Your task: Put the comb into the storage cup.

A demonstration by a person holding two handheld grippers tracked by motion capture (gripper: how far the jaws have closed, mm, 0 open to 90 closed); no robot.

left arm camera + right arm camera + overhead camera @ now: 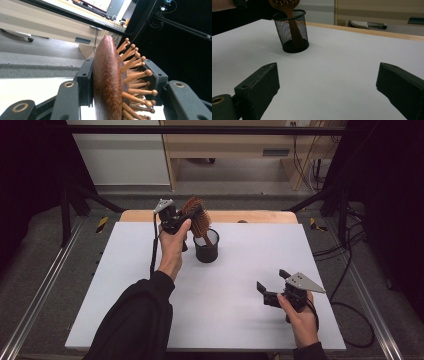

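Left gripper [186, 217] clamping wooden hairbrush [195, 215] head, handle sitting in mesh cup [206, 246]. Right gripper [273, 285] hovering over table [240, 320], jaws spread, holding nothing.

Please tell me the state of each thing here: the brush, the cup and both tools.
Brush: tilted, handle down in the cup, head clamped by the left tool.
Cup: upright on the table, holding the brush handle.
Left tool: shut on the brush head, raised.
Right tool: open, holding nothing, low over the table.
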